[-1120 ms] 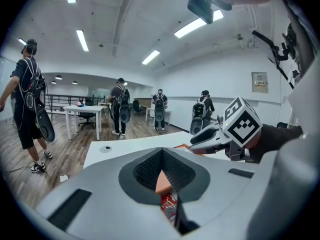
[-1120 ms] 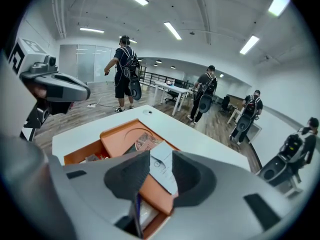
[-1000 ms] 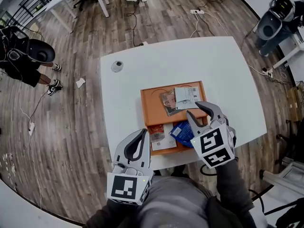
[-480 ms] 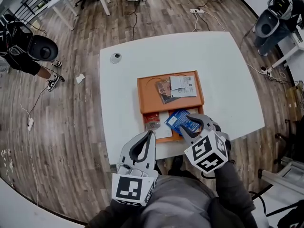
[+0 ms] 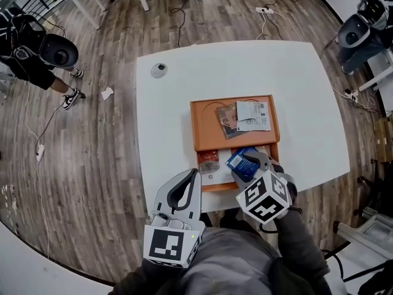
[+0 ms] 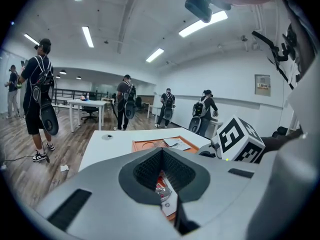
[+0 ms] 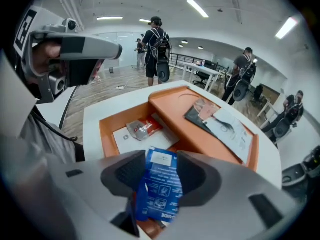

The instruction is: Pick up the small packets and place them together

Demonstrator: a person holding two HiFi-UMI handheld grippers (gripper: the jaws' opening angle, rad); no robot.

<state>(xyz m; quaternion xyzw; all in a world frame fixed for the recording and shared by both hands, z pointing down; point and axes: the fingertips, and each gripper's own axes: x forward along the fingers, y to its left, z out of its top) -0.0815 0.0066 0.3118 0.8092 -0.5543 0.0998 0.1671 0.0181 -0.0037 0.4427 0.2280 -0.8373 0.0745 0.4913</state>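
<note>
1. Blue packet (image 7: 160, 186) stands on edge between the jaws of the right gripper (image 5: 250, 166), over the right end of the near, lower compartment of the orange tray (image 5: 204, 129).
2. Right gripper's jaws have just been opening. They are spread, with the blue packet in the gap between the pads and no clear squeeze on it.
3. Red packet (image 5: 207, 159) lies at the left end of the same near compartment, on top of a white card (image 5: 216, 176) and apart from the blue packet.
4. Left gripper (image 5: 194, 174) hangs over the near edge of the table (image 5: 175, 109). Its tips are pressed together with nothing between them, and they point at the tray's near left corner.
5. In the far, raised compartment a dark packet (image 5: 228, 121) lies partly under a white paper (image 5: 253, 115), toward the tray's far right corner.
6. The tray sits by the middle of the table's near edge.
7. A small round object (image 5: 159, 70) rests near the table's far left corner, well apart from the tray.
</note>
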